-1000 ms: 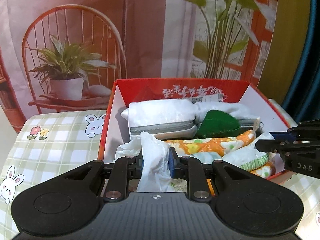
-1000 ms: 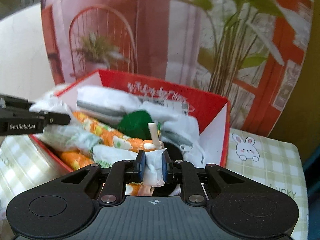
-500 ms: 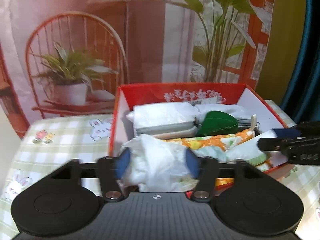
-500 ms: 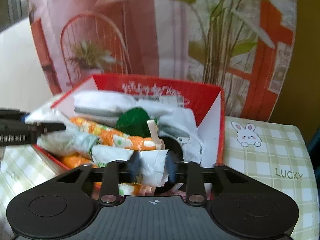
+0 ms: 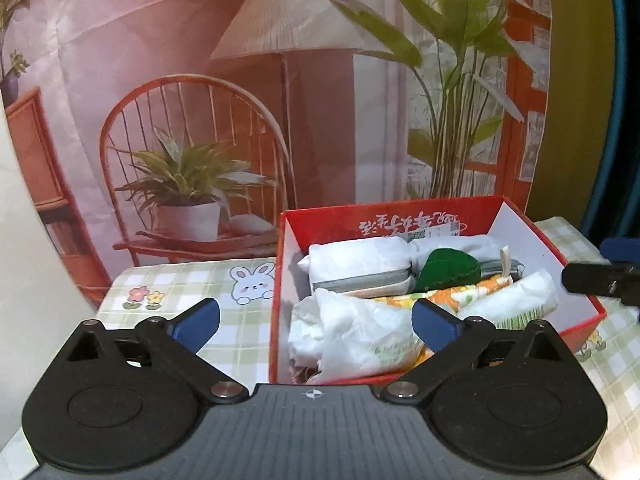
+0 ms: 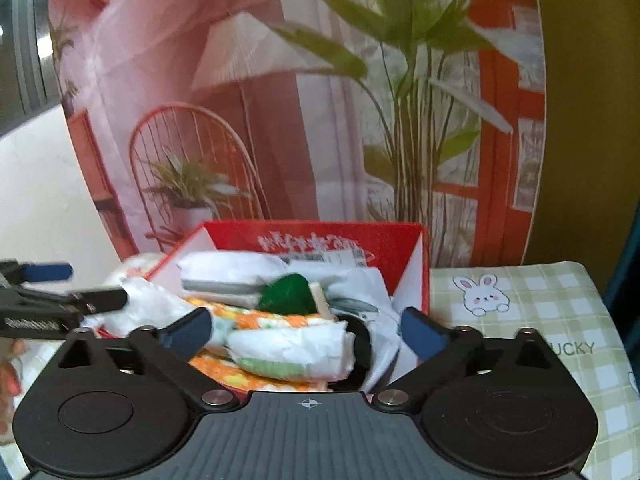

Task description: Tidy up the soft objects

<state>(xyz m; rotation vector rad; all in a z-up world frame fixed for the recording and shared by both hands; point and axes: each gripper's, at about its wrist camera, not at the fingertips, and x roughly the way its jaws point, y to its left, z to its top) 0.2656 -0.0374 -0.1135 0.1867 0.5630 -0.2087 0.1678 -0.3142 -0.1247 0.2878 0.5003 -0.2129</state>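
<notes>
Your left gripper [image 5: 316,322] and right gripper [image 6: 306,330] are both opening wide, with nothing clamped. The soft packets [image 5: 352,332] lie in the red box [image 5: 404,210] just ahead, on the checked cloth [image 5: 180,280]; each gripper's tip stands beside the other.

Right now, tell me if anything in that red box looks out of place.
The white-and-green soft pack at the red box's near end sits crumpled, bulging above the rim rather than lying flat like the folded white bundle behind.
</notes>
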